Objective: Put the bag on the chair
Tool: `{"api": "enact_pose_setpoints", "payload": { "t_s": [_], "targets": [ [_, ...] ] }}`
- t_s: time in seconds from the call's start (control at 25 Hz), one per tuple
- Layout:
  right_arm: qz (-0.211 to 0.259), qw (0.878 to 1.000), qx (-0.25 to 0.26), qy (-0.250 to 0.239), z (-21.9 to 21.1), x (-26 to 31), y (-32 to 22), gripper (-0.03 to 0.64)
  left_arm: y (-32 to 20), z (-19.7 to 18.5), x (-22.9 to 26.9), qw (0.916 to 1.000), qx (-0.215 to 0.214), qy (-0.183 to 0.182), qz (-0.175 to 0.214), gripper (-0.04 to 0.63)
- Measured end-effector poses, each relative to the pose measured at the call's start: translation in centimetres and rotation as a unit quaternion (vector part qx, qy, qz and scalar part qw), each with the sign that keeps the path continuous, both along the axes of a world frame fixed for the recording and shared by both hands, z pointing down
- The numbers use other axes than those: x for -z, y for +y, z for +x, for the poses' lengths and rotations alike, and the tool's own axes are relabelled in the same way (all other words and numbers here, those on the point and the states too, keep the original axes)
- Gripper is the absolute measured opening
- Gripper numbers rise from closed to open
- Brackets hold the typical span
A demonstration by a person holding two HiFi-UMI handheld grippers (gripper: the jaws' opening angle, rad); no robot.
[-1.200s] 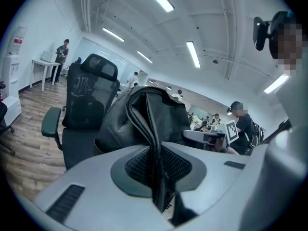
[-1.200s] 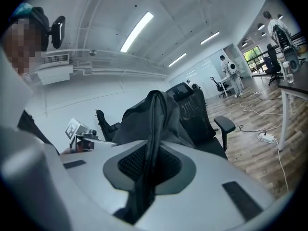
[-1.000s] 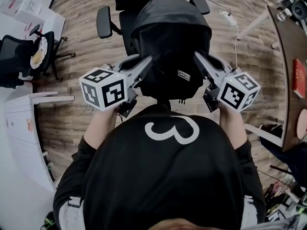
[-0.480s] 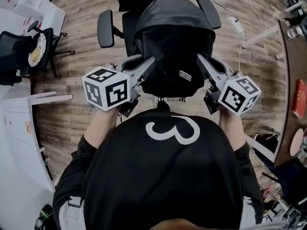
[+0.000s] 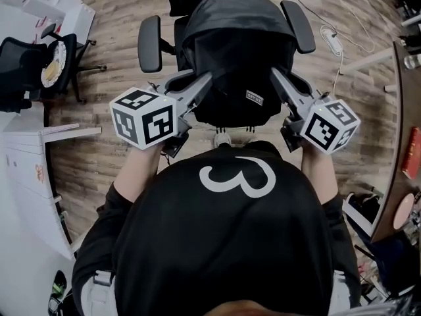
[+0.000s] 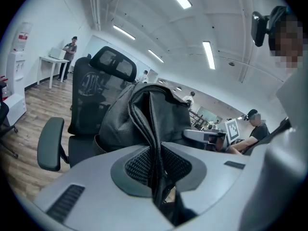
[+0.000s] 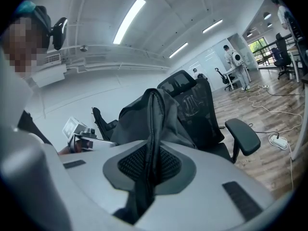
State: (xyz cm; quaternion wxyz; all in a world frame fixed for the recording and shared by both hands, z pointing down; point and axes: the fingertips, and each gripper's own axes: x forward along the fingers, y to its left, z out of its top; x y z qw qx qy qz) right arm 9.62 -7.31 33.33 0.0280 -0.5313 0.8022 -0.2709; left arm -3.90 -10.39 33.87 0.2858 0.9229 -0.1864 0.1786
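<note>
Head view: the bag (image 5: 237, 51), carried forward over the last second, now sits between the armrests (image 5: 150, 43) of the chair (image 5: 299, 26) at twelve o'clock. It is probably over the seat, though contact is hidden. Left gripper view: the left gripper (image 6: 156, 162) pinches a fold of the bag. Right gripper view: the right gripper (image 7: 149, 165) pinches another fold, so lowering and letting go remain.

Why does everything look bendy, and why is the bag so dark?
Head view: the wide lens bends the wooden floor boards into curves, and the black backpack swallows light, so little detail shows. Left gripper view: dark rounded corners, and a ceiling light blown out white. Right gripper view: the same round frame, with the office chair looking tilted.
</note>
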Motion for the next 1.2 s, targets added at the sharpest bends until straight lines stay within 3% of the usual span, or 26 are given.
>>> {"api": "enact_pose_setpoints", "payload": {
  "t_s": [0.32, 1.2],
  "targets": [
    [-0.015, 0.999, 0.045, -0.013, 1.8, -1.0, -8.0, 0.052, -7.1, 1.7, -0.6, 0.9988, 0.044, -0.016, -0.012, 0.066],
    [-0.052, 0.988, 0.143, -0.018, 6.9, -4.1, -20.0, 0.052, -17.0, 6.5, -3.8, 0.9882, 0.143, -0.031, -0.046, 0.066]
  ]
}}
